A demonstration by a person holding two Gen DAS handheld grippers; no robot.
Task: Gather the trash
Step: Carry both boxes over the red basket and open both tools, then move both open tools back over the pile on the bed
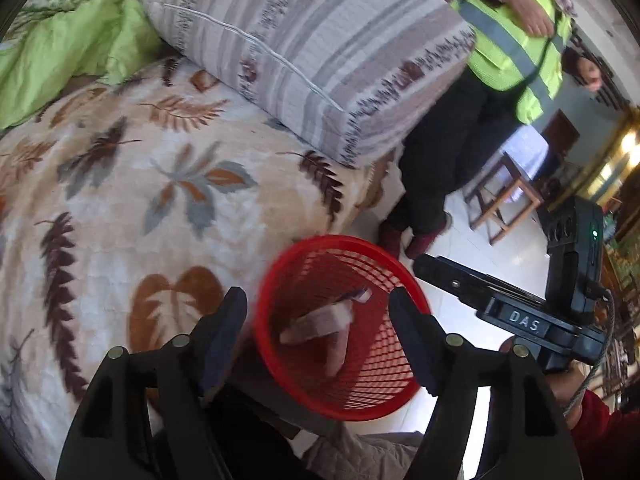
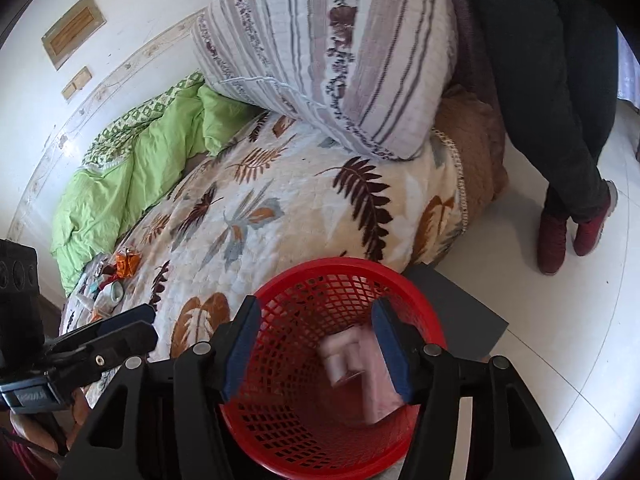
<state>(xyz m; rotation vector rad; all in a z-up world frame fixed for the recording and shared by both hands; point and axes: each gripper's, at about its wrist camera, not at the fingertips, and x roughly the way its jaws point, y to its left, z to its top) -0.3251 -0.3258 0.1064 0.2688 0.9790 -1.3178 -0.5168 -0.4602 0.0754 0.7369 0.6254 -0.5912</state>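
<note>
A red mesh basket (image 1: 400, 392) stands on the floor against the bed's edge. My left gripper (image 1: 320, 336) hangs over it, open, with nothing between its blue pads. Blurred pinkish trash (image 1: 316, 326) lies inside the basket below. In the right wrist view the same basket (image 2: 340, 270) sits under my right gripper (image 2: 316, 348), also open, with a blurred pink wrapper (image 2: 352, 364) inside the basket close to the right pad. More trash (image 2: 114, 280), orange and pale scraps, is piled on the bed at the left. My left gripper (image 2: 145, 325) reaches in from the left.
The bed carries a leaf-print blanket (image 1: 140, 184), a striped pillow (image 1: 312, 52) and a green duvet (image 1: 68, 48). A person in a hi-vis vest and dark trousers (image 1: 444, 140) stands by the bed corner. A wooden stool (image 1: 504, 196) is behind. A grey board (image 2: 460, 312) lies by the basket.
</note>
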